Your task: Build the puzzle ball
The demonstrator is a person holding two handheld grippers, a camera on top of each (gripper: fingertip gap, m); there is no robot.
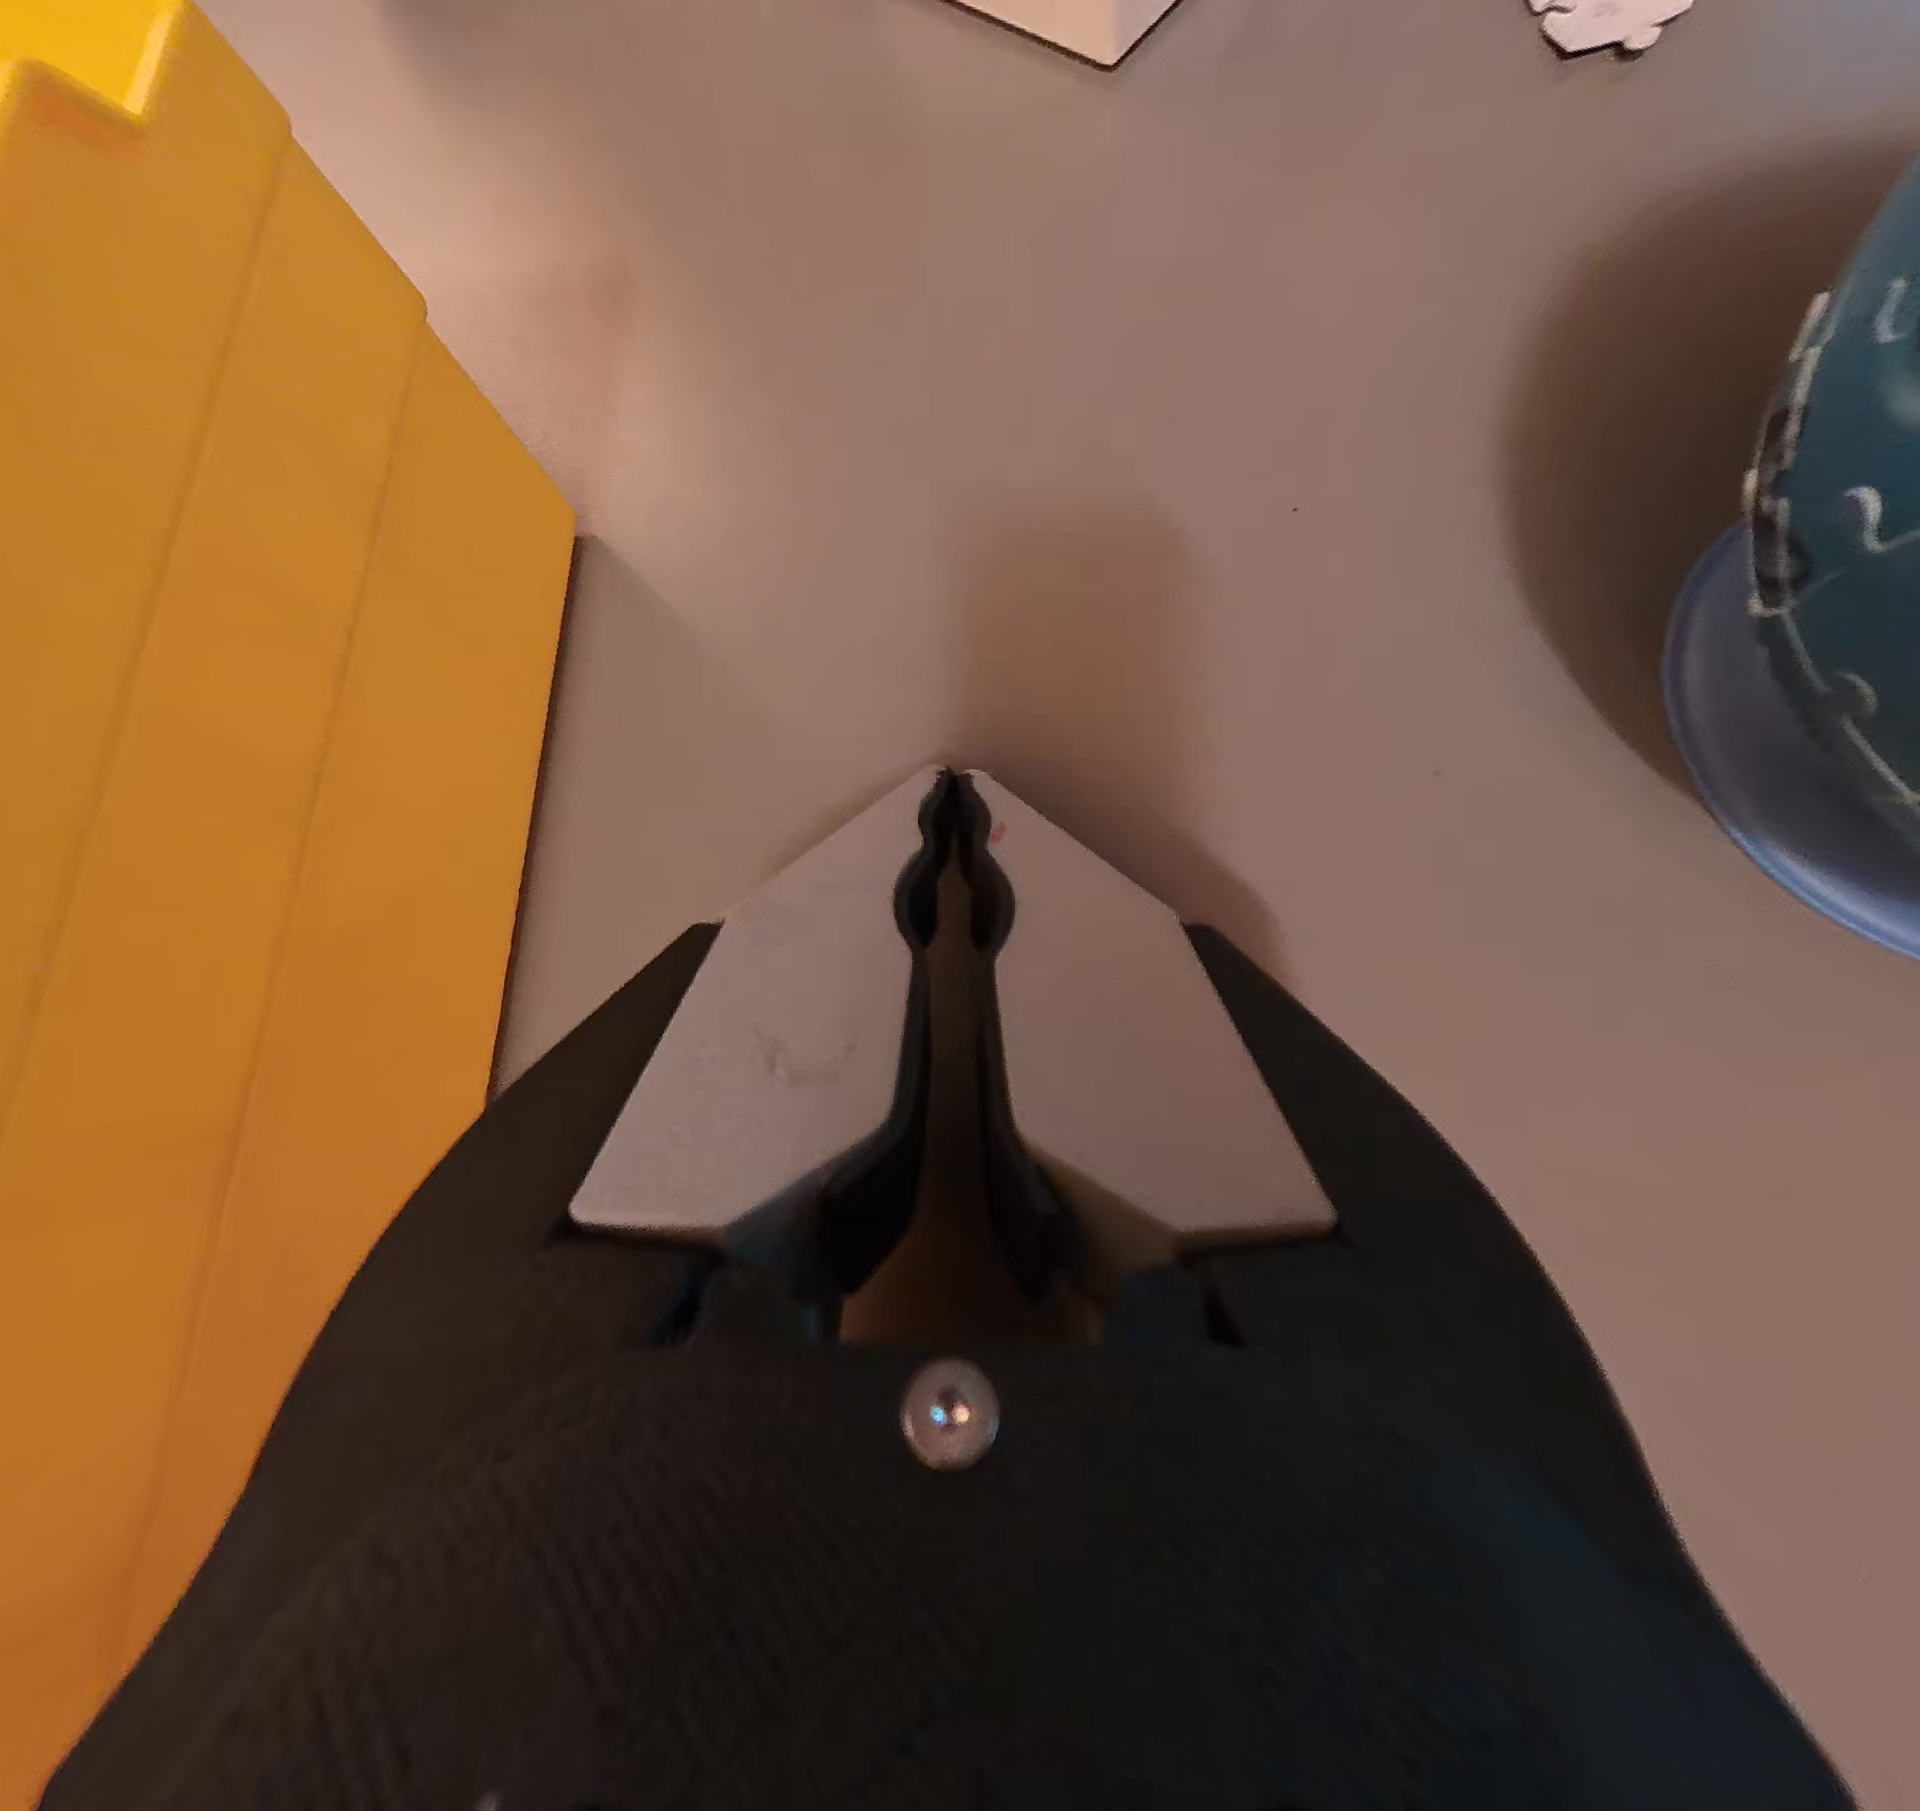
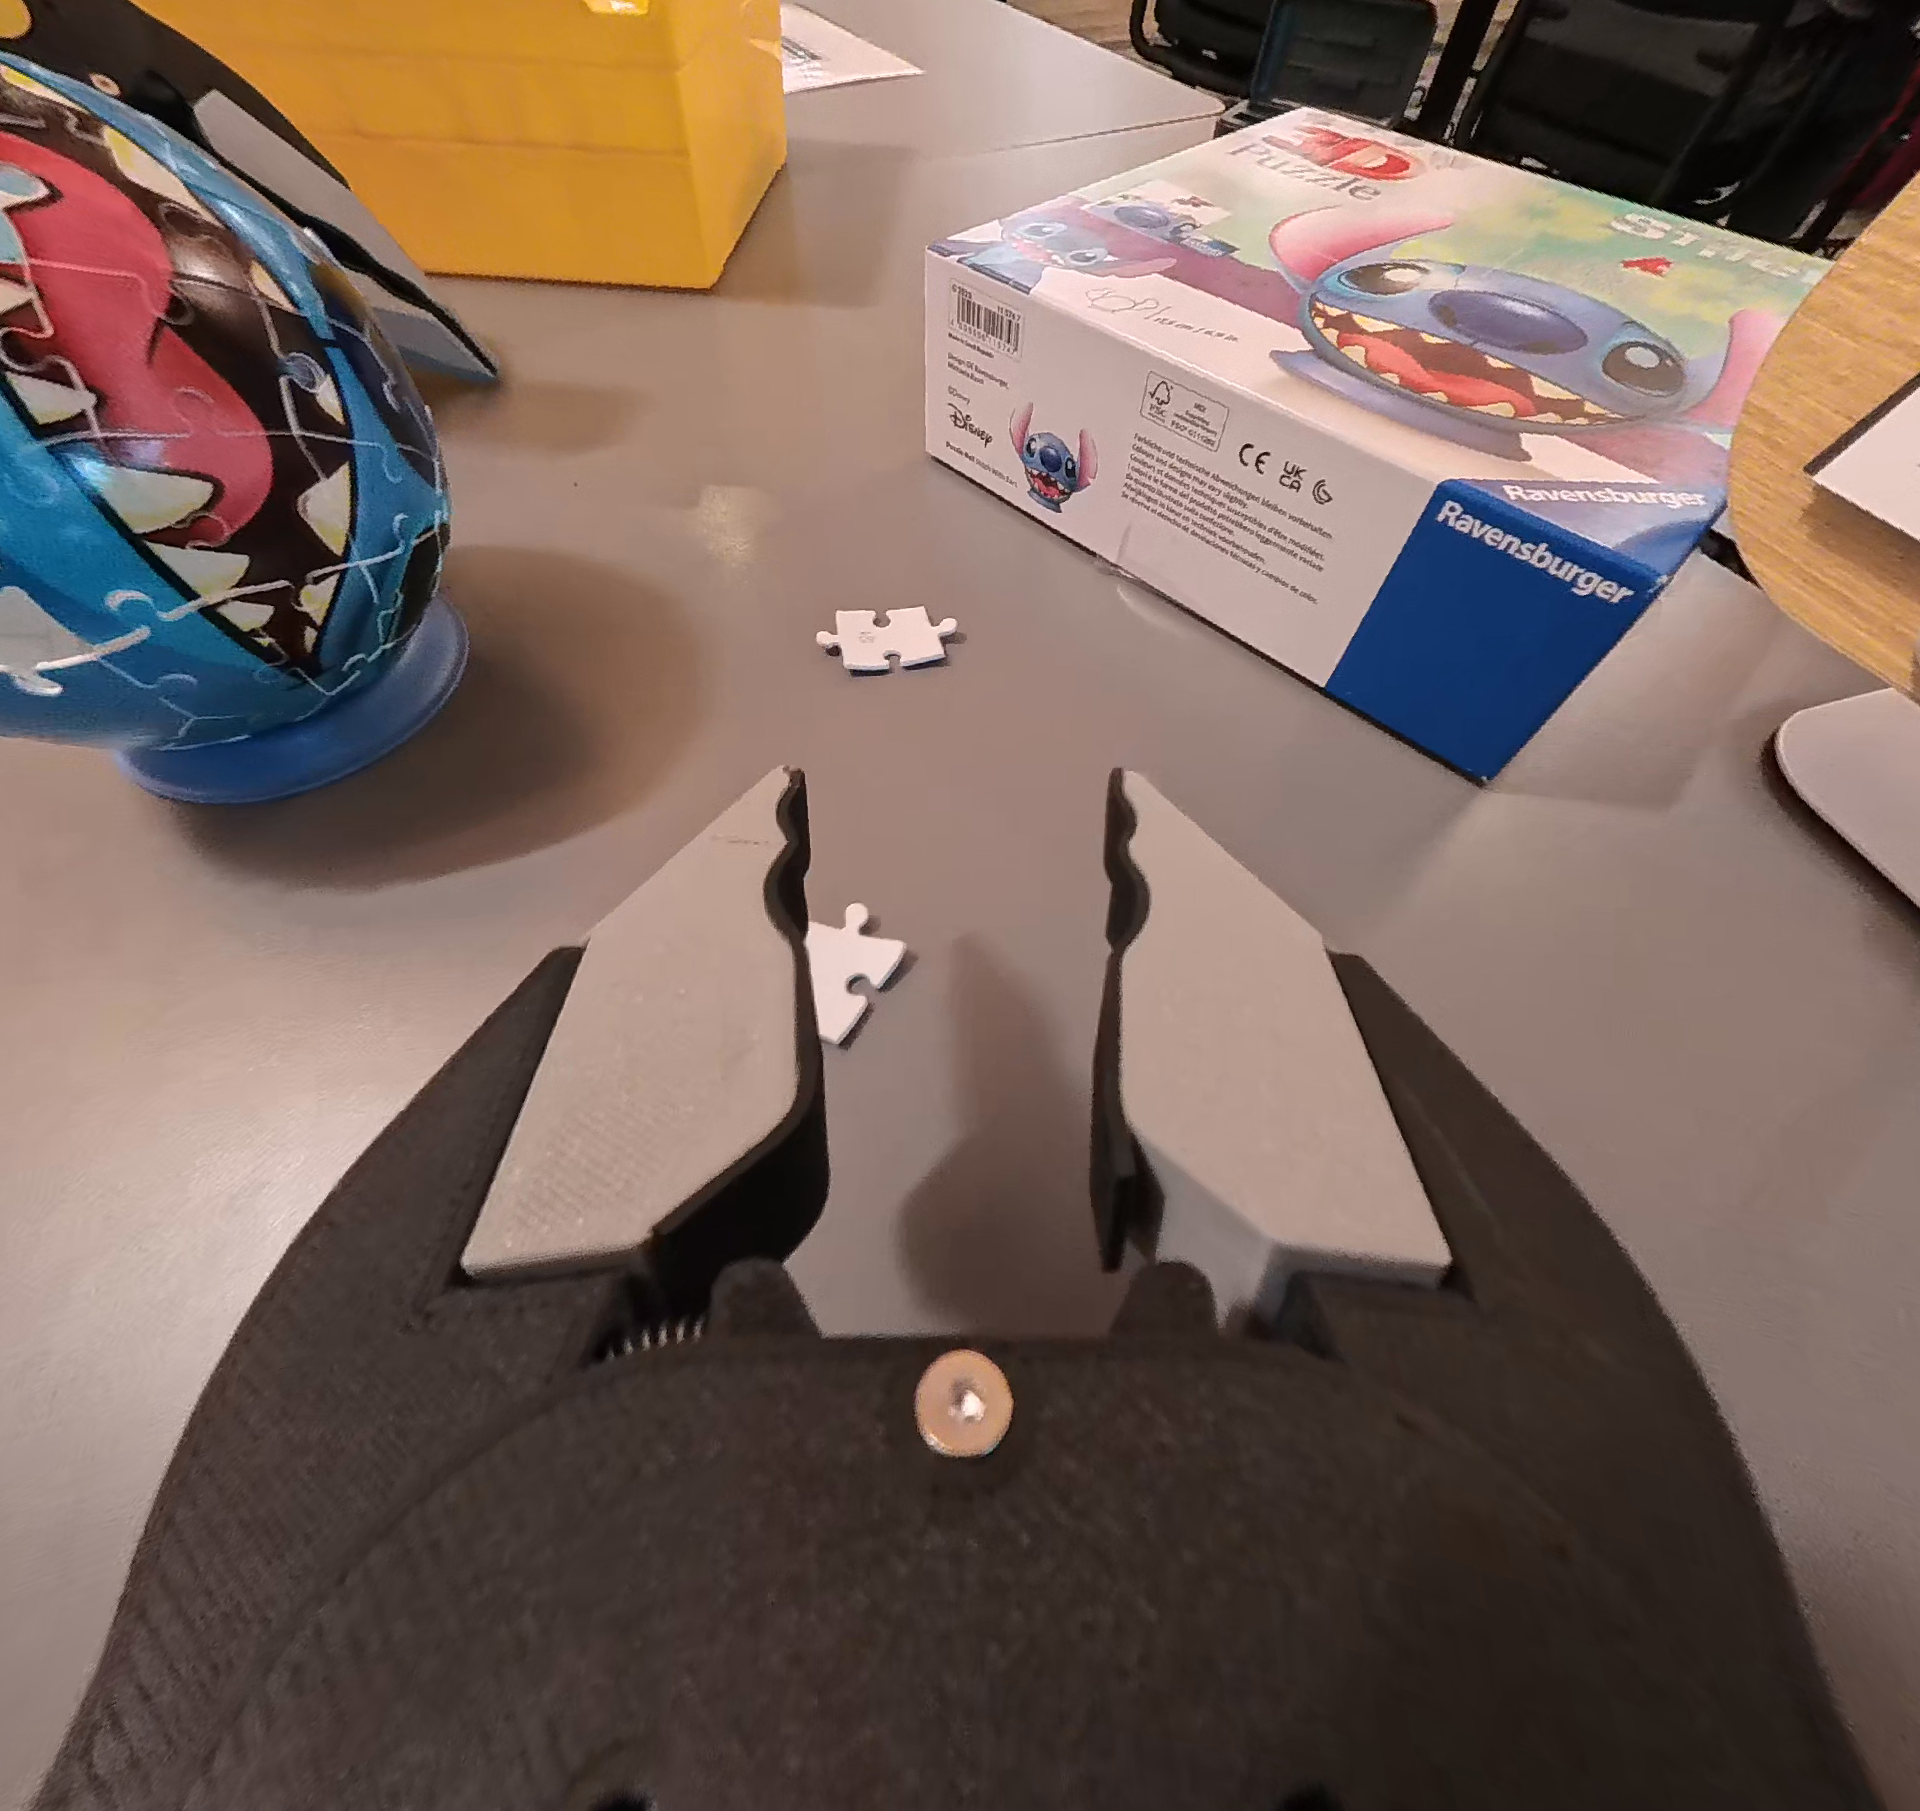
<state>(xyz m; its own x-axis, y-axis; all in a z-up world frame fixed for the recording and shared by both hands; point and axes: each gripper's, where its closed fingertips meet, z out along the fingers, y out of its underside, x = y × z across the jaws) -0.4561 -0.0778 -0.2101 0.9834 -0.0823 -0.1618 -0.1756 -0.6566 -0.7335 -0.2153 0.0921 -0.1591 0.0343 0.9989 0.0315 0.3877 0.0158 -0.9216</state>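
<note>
Our right tongs (image 2: 956,805) stand with their jaws apart and empty, low over the grey table (image 2: 1351,930). We take the near puzzle piece (image 2: 854,972) as our landmark. It lies white side up, flat on the table, in the gap between the jaws and just beside the inner edge of the left finger (image 2: 675,1034), which hides its left part. Its long axis appears to run slantwise, from near-left to far-right of the gap, so we judge that the tongs need a small shift to the left and a slight turn before closing.

Beyond the near piece, well apart, lies a joined pair of pieces (image 2: 885,639). Left of the near piece and farther off stands the puzzle ball (image 2: 208,473) on its blue stand (image 2: 312,743), partly built. Right of the piece and farther off sits the puzzle box (image 2: 1351,431); behind the ball is a yellow bin (image 2: 540,130).

Our left tongs (image 1: 951,787) have their jaws together on nothing, pointing down at bare table beside the bin. We judge the right tongs the nearer to the piece.
</note>
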